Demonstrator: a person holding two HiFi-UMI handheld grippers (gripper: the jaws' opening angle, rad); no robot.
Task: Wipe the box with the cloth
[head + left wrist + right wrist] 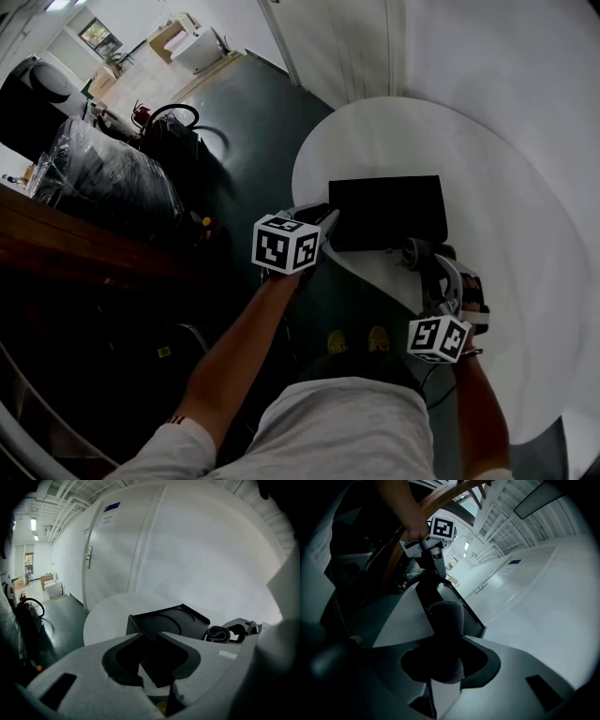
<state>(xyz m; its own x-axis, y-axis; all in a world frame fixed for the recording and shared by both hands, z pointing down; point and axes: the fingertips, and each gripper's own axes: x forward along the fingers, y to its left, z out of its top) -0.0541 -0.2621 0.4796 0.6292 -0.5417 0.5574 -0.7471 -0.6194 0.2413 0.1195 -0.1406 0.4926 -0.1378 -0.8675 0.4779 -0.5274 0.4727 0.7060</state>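
A flat black box [386,211] lies on the round white table [511,178]. My left gripper [328,225] is at the box's near left corner, and in the left gripper view the corner of the box [173,620] sits pinched between the jaws of that gripper [151,641]. My right gripper [424,261] is at the box's near right edge, shut on a rolled dark grey cloth [415,251]. In the right gripper view the cloth [446,618] stands up between the jaws [449,636], just short of the box [437,591], with the left gripper [436,564] beyond.
The table's near edge curves close to my body. A dark green floor [253,122] runs to the left, with a plastic-wrapped black bundle [103,178] and a brown wooden rail [84,244]. A white wall and door [117,550] stand behind the table.
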